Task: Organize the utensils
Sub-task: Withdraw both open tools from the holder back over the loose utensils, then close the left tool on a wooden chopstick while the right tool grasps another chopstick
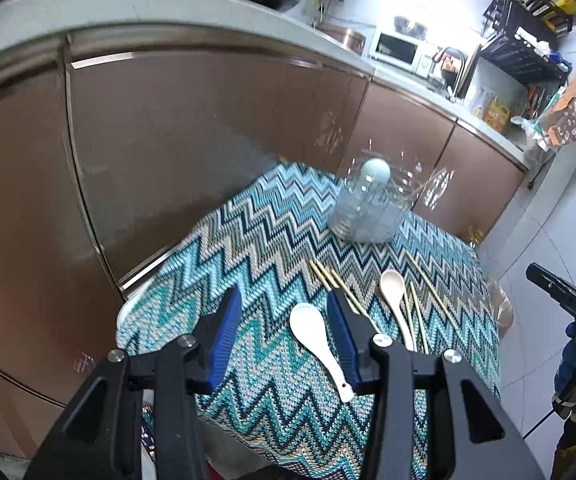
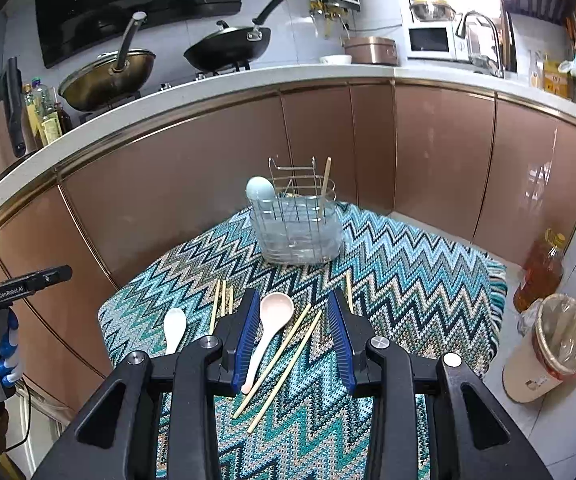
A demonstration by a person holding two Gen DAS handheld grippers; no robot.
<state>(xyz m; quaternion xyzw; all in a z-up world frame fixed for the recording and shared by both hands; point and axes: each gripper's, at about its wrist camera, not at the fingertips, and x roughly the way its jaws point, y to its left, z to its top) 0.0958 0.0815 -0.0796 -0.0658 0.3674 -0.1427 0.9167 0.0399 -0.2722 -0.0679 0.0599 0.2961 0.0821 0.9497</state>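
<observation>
A: Your left gripper (image 1: pixel 284 312) hangs over the white spoon (image 1: pixel 315 340), jaws apart and empty. Lower it so that the pads come on both sides of the handle.

B: And your right gripper (image 2: pixel 293 312)?

A: Also parted, holding nothing. The pink spoon (image 2: pixel 269 328) and two chopsticks (image 2: pixel 284 360) lie between its fingers on the cloth (image 2: pixel 408 280). The holder (image 2: pixel 298 232) stands behind.

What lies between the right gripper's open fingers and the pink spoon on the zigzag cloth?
Nothing visible does. The right gripper is open above the pink ceramic spoon, with two pale wooden chopsticks lying beside its handle, not over it.
</observation>
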